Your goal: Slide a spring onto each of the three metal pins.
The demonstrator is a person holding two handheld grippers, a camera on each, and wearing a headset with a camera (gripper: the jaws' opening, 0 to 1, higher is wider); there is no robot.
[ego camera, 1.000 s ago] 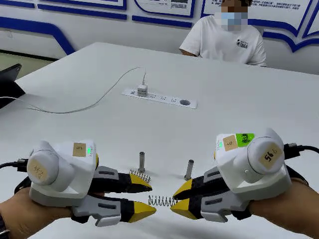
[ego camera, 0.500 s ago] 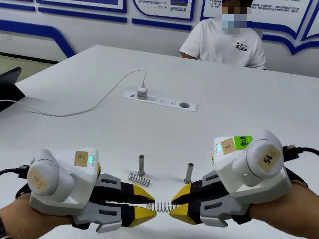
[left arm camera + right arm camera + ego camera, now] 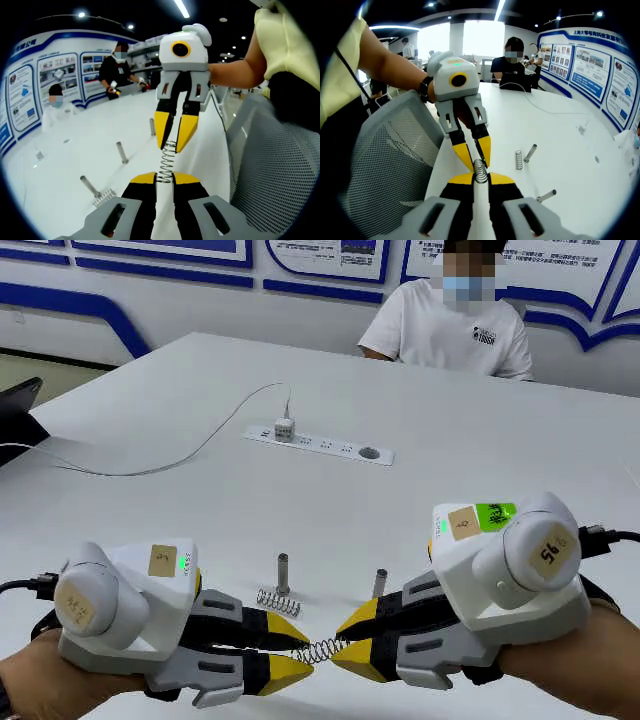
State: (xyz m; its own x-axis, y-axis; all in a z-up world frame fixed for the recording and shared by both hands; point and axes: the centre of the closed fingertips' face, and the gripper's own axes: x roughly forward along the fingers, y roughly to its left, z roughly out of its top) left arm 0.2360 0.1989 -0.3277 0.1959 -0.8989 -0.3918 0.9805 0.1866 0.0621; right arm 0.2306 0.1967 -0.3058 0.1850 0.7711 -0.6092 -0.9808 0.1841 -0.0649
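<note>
Spring sits clamped by left gripper and right gripper; pick-up step, seemingly. Next needs one end freed for pin.

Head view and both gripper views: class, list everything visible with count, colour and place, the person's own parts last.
table: one, white.
metal pins: three, grey, upright on the table.
held spring: one, silver, in front, gripped at both ends.
loose spring: one, silver, lying on the table beside a pin.
power strip: one, white, mid-table, with white plug and cable.
dark device: one, black, table's left edge.
mesh chair: one, grey, beside the table.
seated person: one, white T-shirt, table's far side.
person in dark top: one, beyond the table.
left gripper: one, white-black-yellow, shut on the held spring.
right gripper: one, same colours, shut on its other end.
</note>
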